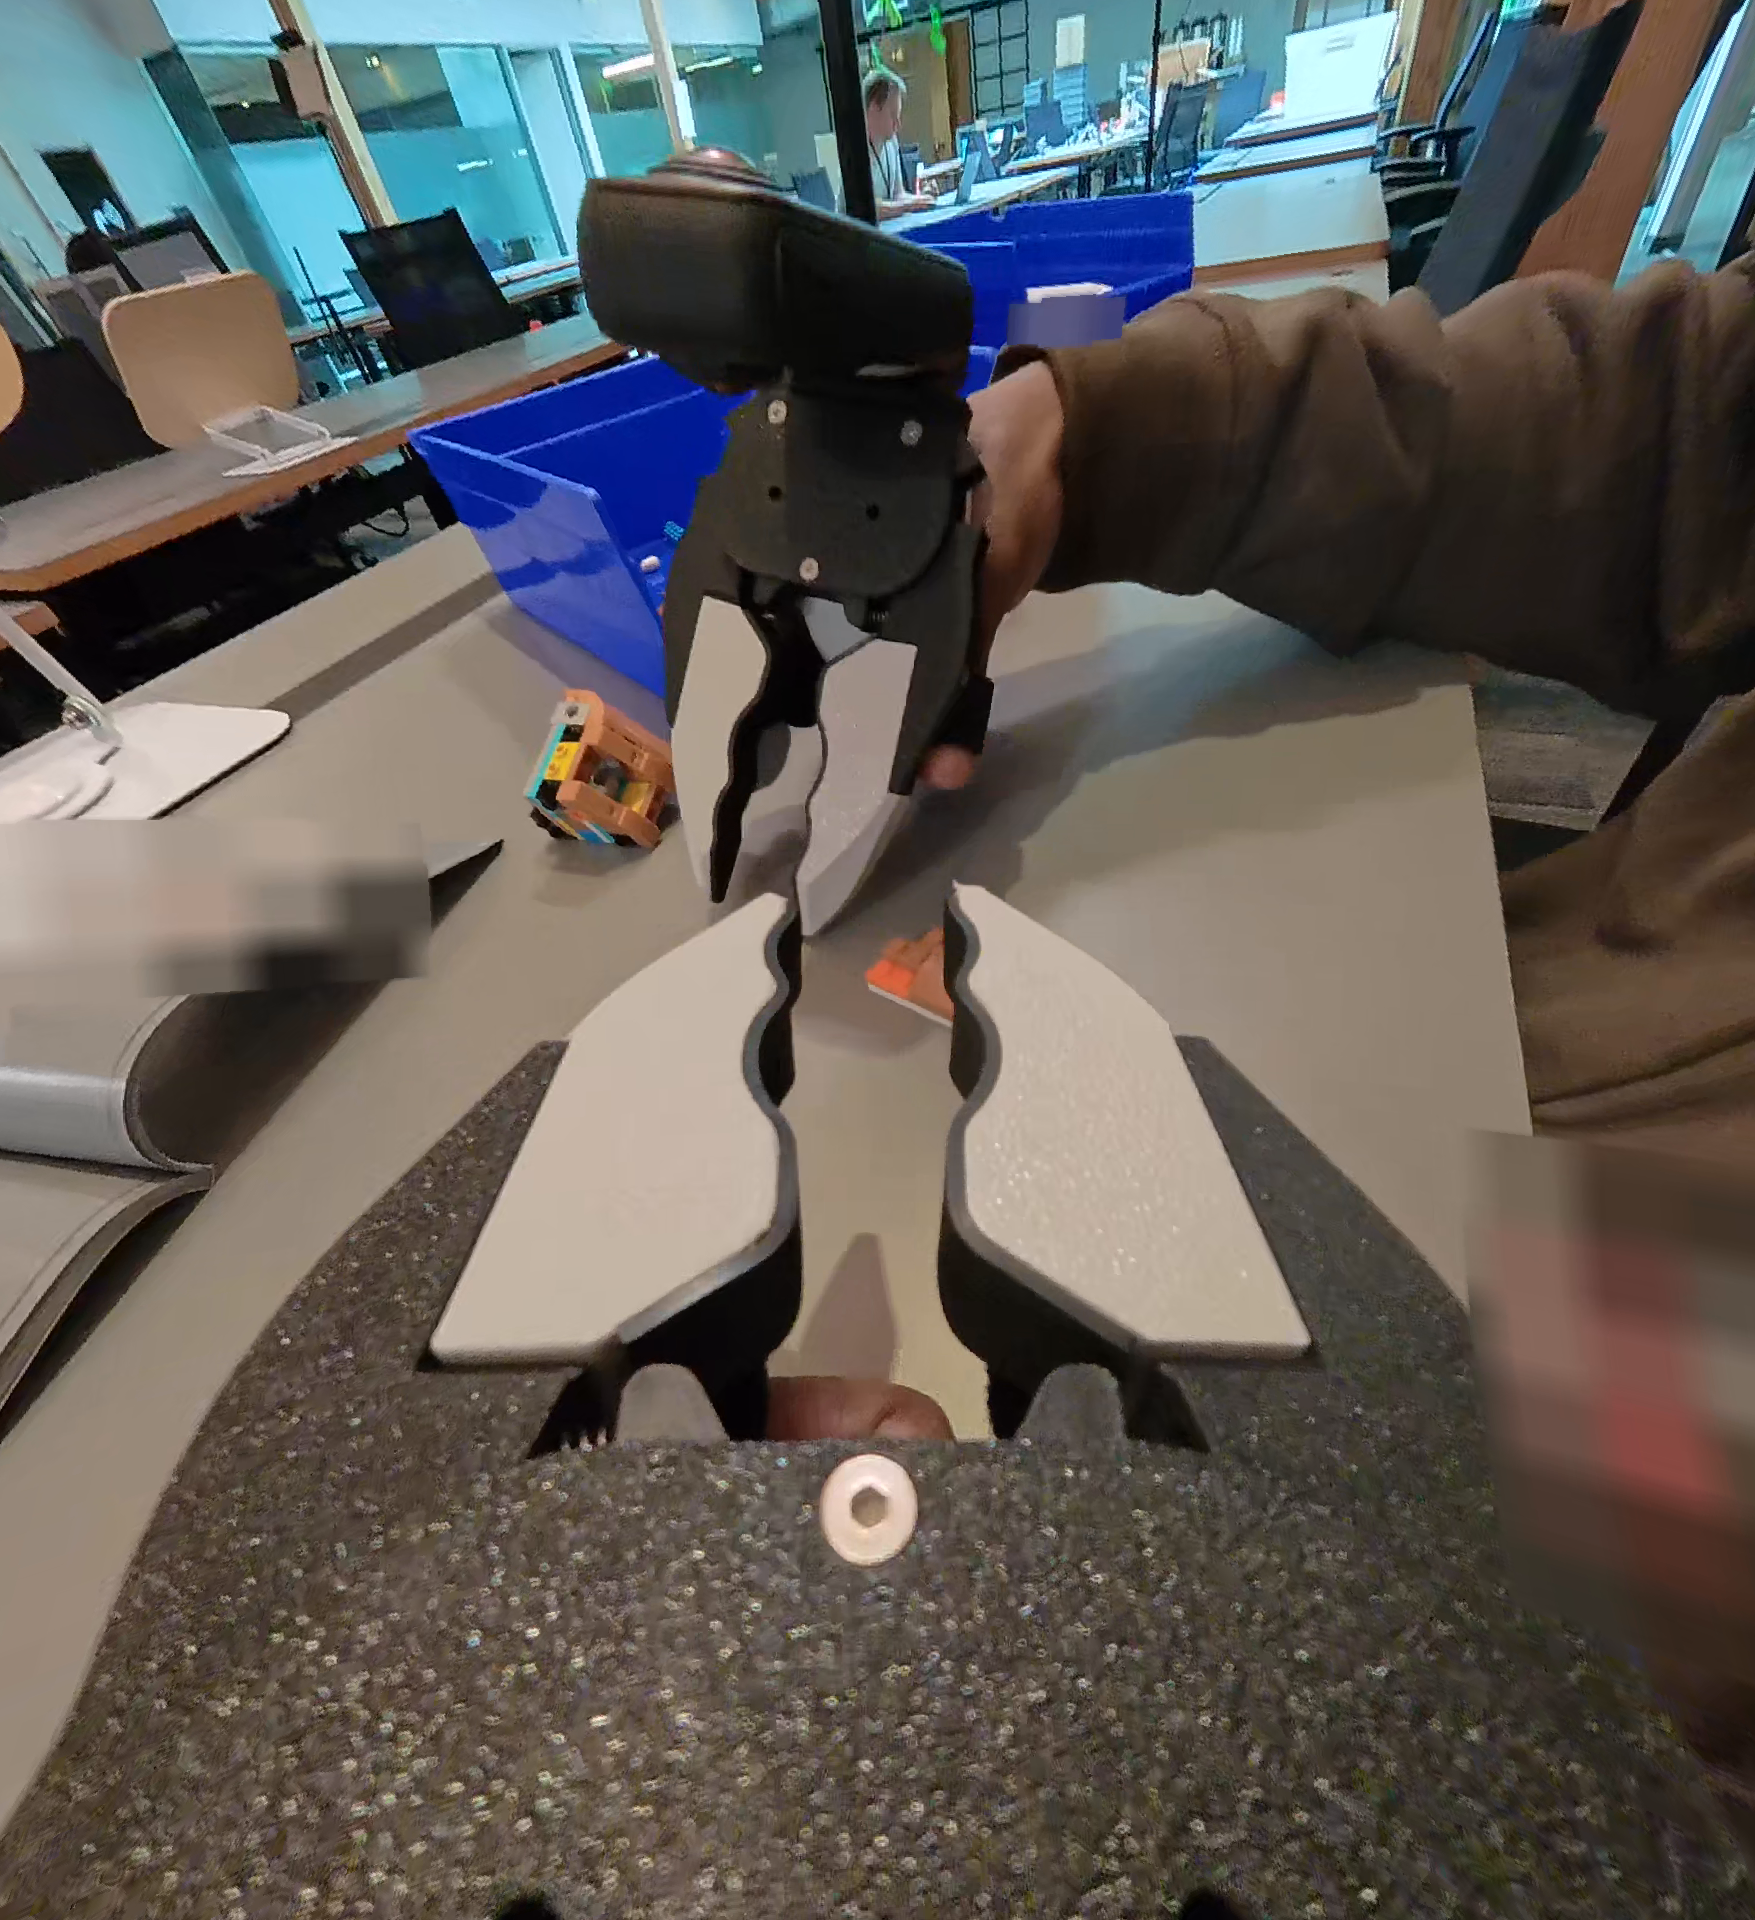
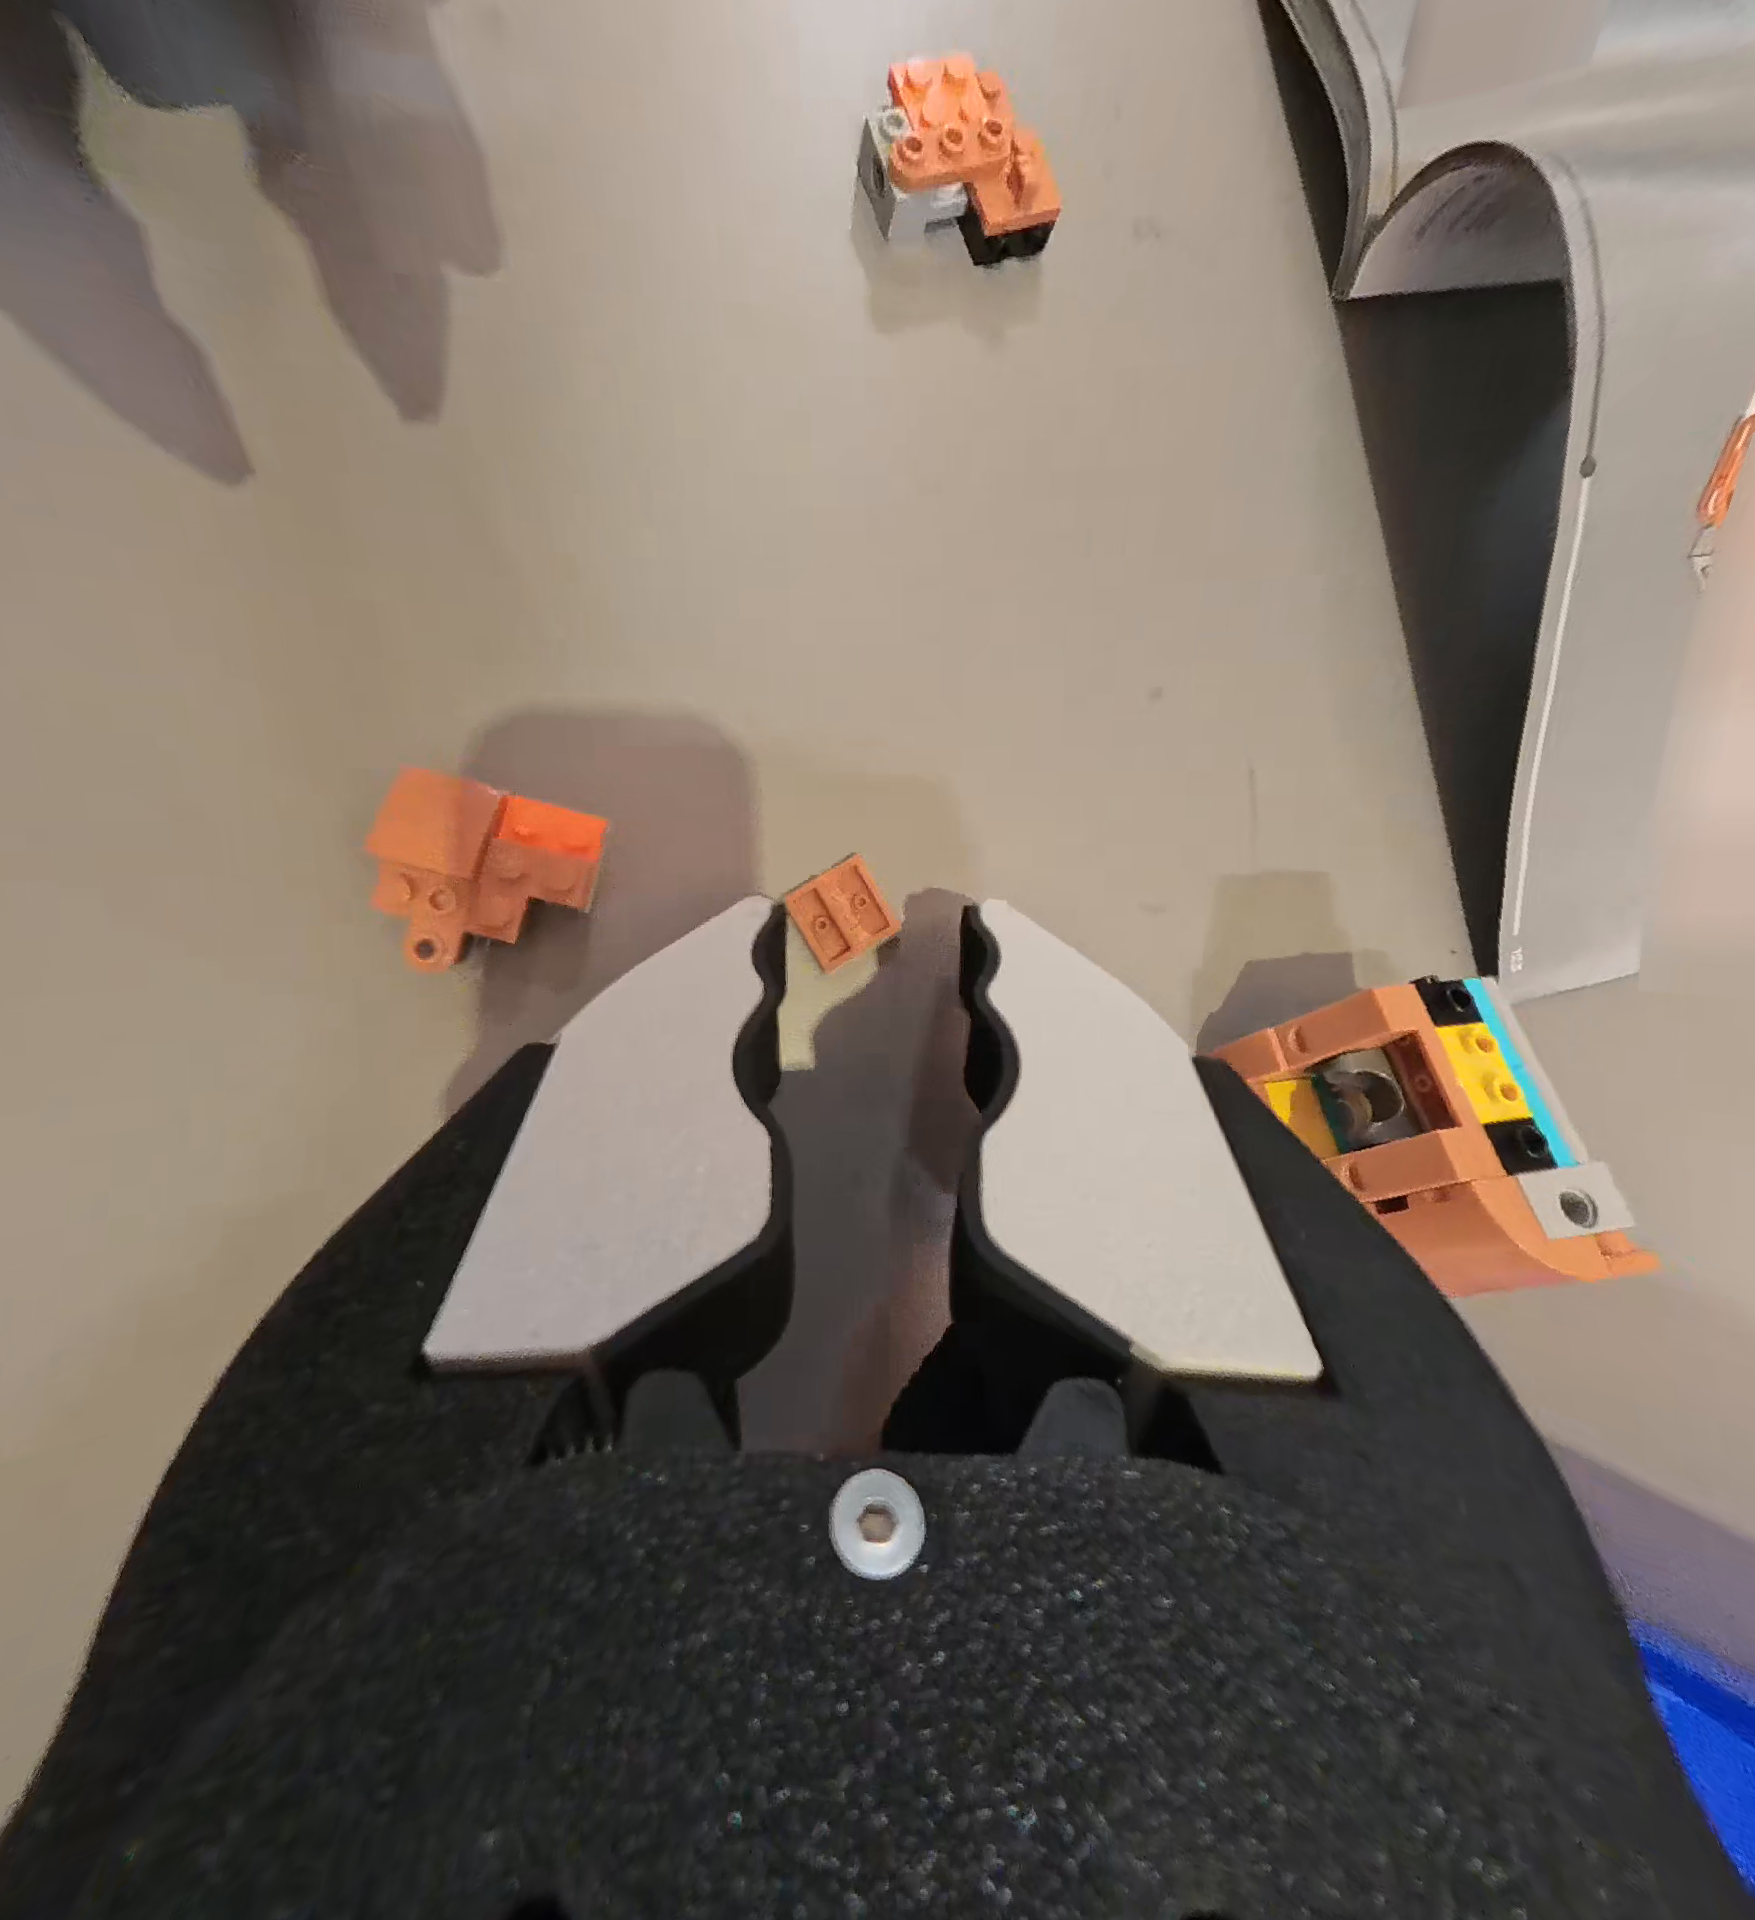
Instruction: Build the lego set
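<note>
Right gripper [image 2: 868,914] points down at the bench [image 2: 852,571], jaws spread, a small orange plate [image 2: 842,912] lying loose at their tips. Left gripper [image 1: 868,914] has its jaws spread and empty. Three part-built lego chunks [image 2: 1434,1122] lie around, near an open booklet [image 2: 1579,520]

Partly hidden pieces on the grey worktop

A small orange brick assembly [image 1: 914,977] sits half concealed behind the left hand-held gripper's grey finger [image 1: 1091,1122]; the open grey instruction booklet [image 2: 1538,436] and blue plastic bin [image 2: 1725,1745] run off the picture's edge.
</note>
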Available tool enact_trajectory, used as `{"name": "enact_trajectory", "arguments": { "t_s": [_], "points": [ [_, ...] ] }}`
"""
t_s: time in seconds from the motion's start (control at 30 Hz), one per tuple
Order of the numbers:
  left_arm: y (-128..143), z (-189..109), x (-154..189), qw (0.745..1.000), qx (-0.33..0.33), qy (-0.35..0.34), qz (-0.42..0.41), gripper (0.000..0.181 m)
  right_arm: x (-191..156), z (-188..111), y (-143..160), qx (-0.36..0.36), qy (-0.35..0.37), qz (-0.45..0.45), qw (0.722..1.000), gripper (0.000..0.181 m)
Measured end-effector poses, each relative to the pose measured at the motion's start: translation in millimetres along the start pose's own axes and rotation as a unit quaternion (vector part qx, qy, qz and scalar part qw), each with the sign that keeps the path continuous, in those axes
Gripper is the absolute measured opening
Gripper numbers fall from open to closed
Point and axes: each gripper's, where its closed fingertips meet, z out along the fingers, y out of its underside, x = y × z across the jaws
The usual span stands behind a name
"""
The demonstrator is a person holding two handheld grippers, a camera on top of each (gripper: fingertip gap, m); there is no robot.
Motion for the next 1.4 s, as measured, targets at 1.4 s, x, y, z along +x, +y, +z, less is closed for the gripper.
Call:
{"name": "enact_trajectory", "arguments": {
  "t_s": [1.4],
  "points": [
    [10,-2,-25,0.995,-0.029,-0.096,0.004,0.028,-136,-19,-29,0.031,-0.059,-0.115,0.991,0.035]
  ]
}}
